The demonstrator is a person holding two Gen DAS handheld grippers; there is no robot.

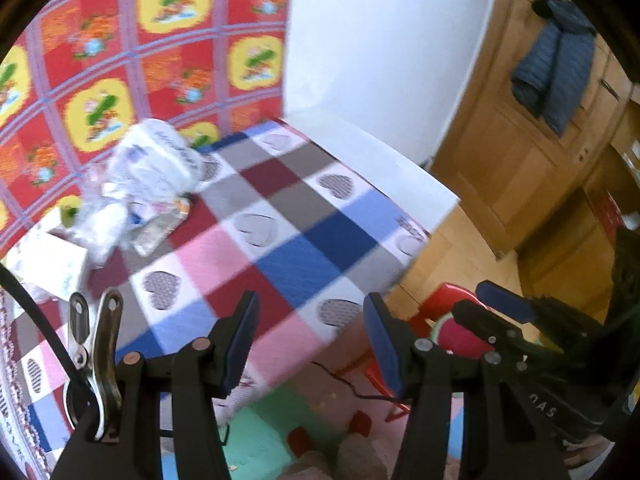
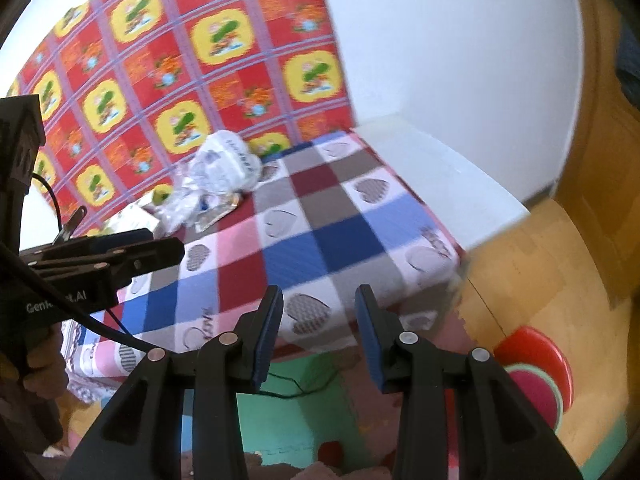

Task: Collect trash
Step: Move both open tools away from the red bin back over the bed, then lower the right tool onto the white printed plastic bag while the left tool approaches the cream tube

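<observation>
Left gripper: the left gripper (image 1: 310,340) hangs over the near edge of the table, 2 blue-padded fingers (image 1: 240,340) spread apart, nothing between them.
Right gripper: the right gripper (image 2: 318,334) is angled down at the same near edge, jaws parted a little narrower, and empty too.
Side by side: in the right wrist view the left gripper (image 2: 160,246) shows at the left border, a hand (image 2: 40,376) wrapped around its handle; in the left wrist view the right gripper (image 1: 492,300) pokes in from the right.
Trash: the trash pile (image 1: 140,188) sits at the far left corner of the table, against the wall covering. On top, a crumpled white plastic bag (image 1: 158,158) with dark lettering; below it, clear wrappers (image 1: 100,224) and a flat silvery packet (image 1: 158,230).
Box: a white carton (image 1: 48,262) lies just beside the pile, along the left edge.
Table: checkered tablecloth (image 1: 296,248) in pink, blue, grey and dark red, with heart prints; the middle and right side are bare cloth.
Backdrop: red and yellow patterned sheet (image 1: 132,40) behind the table, white wall (image 1: 384,40) beside it.
Floor: a red plastic stool (image 2: 536,368) near the table's near right corner, coloured foam mats (image 2: 288,420) under the grippers.
Blur: both views are smeared; the bag's lettering cannot be read.
</observation>
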